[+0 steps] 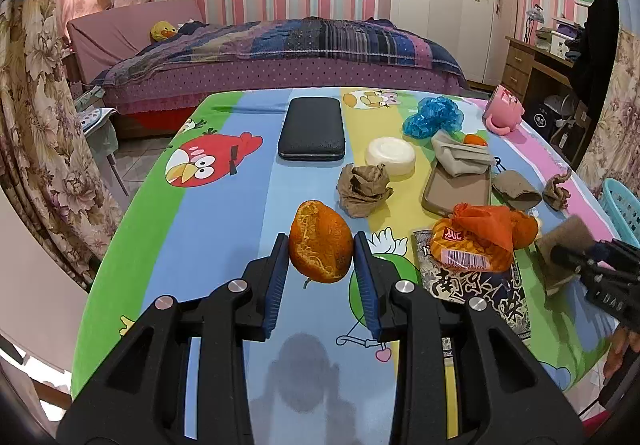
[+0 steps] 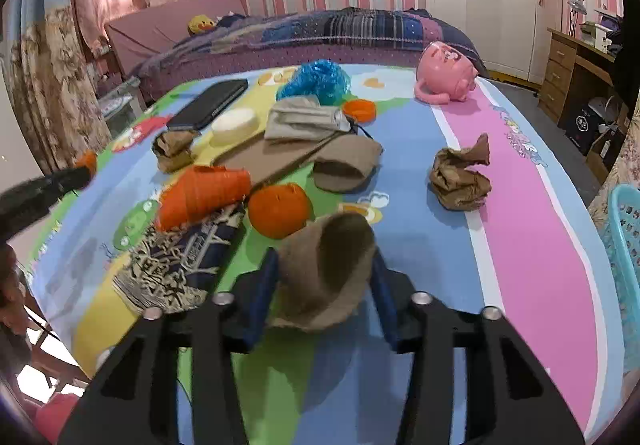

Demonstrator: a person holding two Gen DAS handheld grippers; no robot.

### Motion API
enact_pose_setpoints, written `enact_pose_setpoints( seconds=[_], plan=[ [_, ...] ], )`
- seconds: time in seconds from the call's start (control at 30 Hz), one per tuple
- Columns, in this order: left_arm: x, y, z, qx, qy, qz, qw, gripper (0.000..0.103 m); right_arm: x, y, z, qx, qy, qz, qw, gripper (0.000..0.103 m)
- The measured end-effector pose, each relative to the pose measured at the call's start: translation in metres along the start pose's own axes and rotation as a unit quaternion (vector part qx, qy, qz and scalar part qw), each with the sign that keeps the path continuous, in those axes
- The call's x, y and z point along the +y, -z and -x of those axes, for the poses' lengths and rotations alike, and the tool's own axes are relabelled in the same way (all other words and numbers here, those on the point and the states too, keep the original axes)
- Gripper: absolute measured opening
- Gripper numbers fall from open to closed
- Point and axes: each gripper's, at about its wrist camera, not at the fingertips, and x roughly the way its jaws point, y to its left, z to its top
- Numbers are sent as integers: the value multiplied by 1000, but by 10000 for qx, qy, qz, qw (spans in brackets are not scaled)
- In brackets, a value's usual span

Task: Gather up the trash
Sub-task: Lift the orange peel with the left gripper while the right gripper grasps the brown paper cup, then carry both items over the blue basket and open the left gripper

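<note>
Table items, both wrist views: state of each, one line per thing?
Left gripper: shut on orange peel, lifted off the table.
Right gripper: closing around the brown cardboard tube; contact unclear.
Pink mug: tipped on its side.
Brown paper ball: crumpled, lying apart.
Blue plastic bag: bunched up.
Orange wrapper: crumpled, on a printed packet.
Black case: closed, flat.
Blue basket: at the table's right edge.
</note>
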Motion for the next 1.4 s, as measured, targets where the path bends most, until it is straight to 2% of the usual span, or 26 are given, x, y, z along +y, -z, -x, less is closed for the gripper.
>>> enact_pose_setpoints(
  seconds=[0.1, 0.2, 0.4, 0.5, 0.67, 0.83, 1.0, 1.2, 1.4],
  plan=[
    [-2, -1, -2, 31, -10, -26, 10000, 32, -2, -3, 7, -130, 61, 24, 9999, 27],
    [-7, -3, -2, 16, -21, -75, 10000, 32, -6, -8, 15, -300, 160, 13, 9994, 25],
    [-18, -13, 0, -60, 35, -150, 9999, 32, -19, -17, 33, -524, 415, 42, 9978, 24],
    [-27, -21, 1, -112, 95, -196, 9997, 32, -34, -23, 46, -687, 451, -142, 9965, 24],
    [-61, -41, 5, -270, 256, -393, 9985, 32, -64, -31, 71, -919, 838, -37, 9922, 24],
    [-123, -59, 10, -476, 639, -709, 9943, 32, -107, -30, 104, -1194, 1232, -138, 9851, 24],
    [-196, -68, 12, -590, 1218, -1068, 9850, 32, -159, -23, 142, -1454, 1706, -337, 9740, 24],
    [-290, -64, 13, -591, 1901, -1500, 9684, 32, -226, -6, 171, -1462, 2352, -650, 9587, 24],
    [-375, -49, 10, -541, 2447, -1891, 9494, 32, -280, 16, 178, -1293, 2717, -1035, 9480, 24]
  ],
)
